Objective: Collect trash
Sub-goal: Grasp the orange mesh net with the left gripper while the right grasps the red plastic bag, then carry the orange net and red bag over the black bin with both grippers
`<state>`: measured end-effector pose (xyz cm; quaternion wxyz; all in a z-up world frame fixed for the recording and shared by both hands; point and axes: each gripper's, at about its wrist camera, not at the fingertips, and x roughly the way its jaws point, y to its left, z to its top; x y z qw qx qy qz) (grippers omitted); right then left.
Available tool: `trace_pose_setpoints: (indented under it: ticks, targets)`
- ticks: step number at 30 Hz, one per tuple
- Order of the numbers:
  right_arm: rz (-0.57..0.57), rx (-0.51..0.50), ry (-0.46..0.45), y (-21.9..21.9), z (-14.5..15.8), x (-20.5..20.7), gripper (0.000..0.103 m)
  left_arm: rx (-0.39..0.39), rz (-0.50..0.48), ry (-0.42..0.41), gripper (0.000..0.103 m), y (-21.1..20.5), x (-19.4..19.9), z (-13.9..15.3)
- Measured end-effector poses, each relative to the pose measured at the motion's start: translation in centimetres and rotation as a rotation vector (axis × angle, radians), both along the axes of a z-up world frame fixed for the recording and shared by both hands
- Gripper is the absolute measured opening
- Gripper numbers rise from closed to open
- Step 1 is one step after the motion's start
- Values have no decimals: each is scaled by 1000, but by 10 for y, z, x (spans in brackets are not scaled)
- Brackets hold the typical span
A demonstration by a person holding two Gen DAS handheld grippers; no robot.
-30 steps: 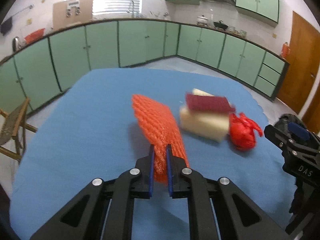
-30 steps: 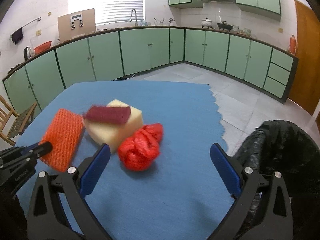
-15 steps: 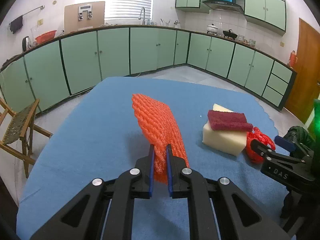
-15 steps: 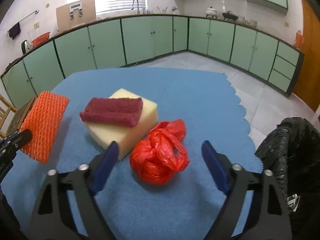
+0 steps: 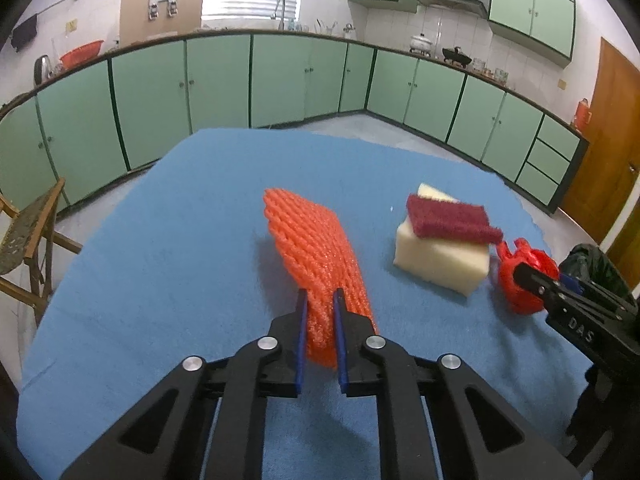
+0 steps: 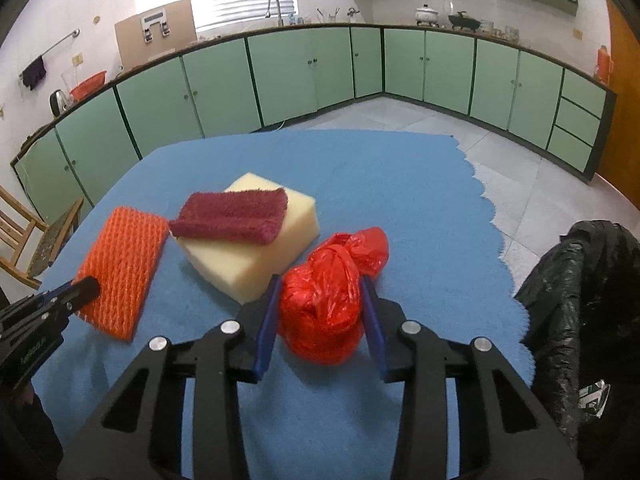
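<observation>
My left gripper (image 5: 320,296) is shut on the near end of an orange foam net (image 5: 312,248), which it holds tilted a little above the blue tablecloth (image 5: 180,260). In the right wrist view the same net (image 6: 124,264) hangs at the left from that gripper (image 6: 86,286). My right gripper (image 6: 320,280) is closing, with a knotted red plastic bag (image 6: 324,300) between its blue pads (image 6: 266,320), which touch the bag on both sides. The bag still rests on the cloth.
A yellow sponge block (image 6: 256,256) with a maroon scouring pad (image 6: 232,216) on top lies between net and bag. A bin lined with a black trash bag (image 6: 580,280) stands off the table's right edge. A wooden chair (image 5: 28,240) stands at the left.
The right gripper's jaws have come together from wide open onto the red bag, and it moved closer to the bag. The left gripper still holds the orange net.
</observation>
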<state>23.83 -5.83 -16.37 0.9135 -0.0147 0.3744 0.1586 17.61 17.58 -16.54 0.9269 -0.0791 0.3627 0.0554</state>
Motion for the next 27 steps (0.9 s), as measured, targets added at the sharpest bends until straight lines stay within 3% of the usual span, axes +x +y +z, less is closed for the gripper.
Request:
trace_pose_setpoints:
  ticks: [15,27]
  targets:
    - [16,35,-107,-23,63,-25,37,46,-30,-117,11,-21,-18,53]
    - [16,35,-174,-33,94,-57,37,49,-64,-198,11,-38,-41,88]
